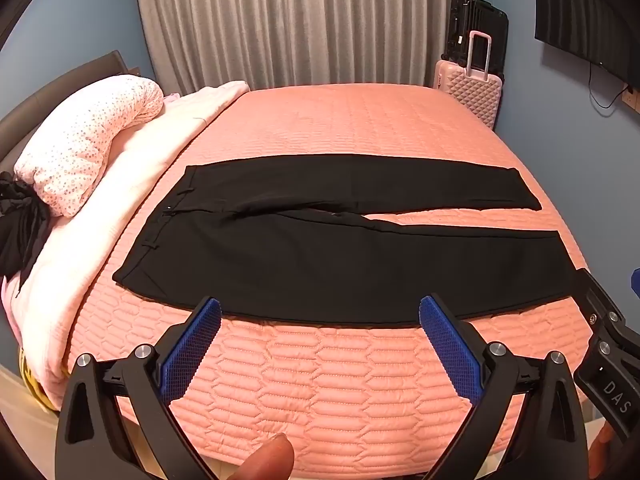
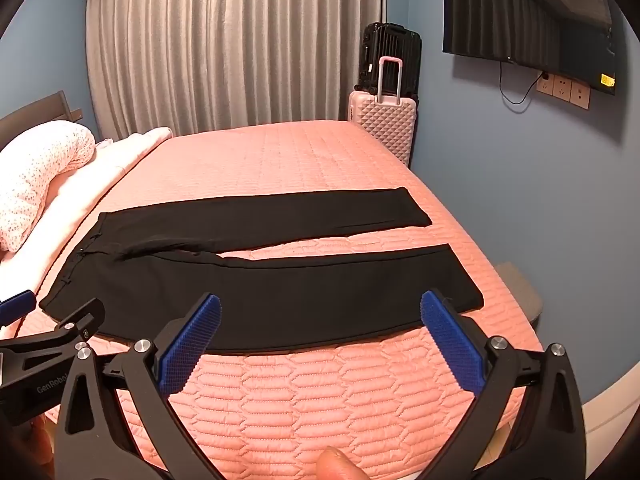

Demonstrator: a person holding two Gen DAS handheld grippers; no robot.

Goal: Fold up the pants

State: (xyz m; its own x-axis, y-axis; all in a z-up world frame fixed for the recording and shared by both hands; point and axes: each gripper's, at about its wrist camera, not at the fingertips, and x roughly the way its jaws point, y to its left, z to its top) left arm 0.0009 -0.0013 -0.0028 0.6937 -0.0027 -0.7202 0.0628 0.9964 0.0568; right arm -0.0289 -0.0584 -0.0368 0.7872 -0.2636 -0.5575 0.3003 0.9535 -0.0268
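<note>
Black pants [image 1: 320, 248] lie flat and spread out on the pink quilted bed [image 1: 340, 392], waistband at the left, both legs running right with a gap between them. They also show in the right wrist view [image 2: 260, 284]. My left gripper [image 1: 320, 312] is open and empty, held above the near edge of the near leg. My right gripper [image 2: 320, 310] is open and empty, also above the near leg's front edge, further right. The right gripper's body shows at the right edge of the left wrist view [image 1: 604, 344].
A speckled pillow [image 1: 88, 140] and a pale blanket [image 1: 132, 184] lie at the bed's left. A dark garment [image 1: 20, 220] hangs at the far left. Pink suitcase [image 2: 382, 124] and black suitcase [image 2: 390, 60] stand beyond the bed. A wall TV [image 2: 528, 24] hangs right.
</note>
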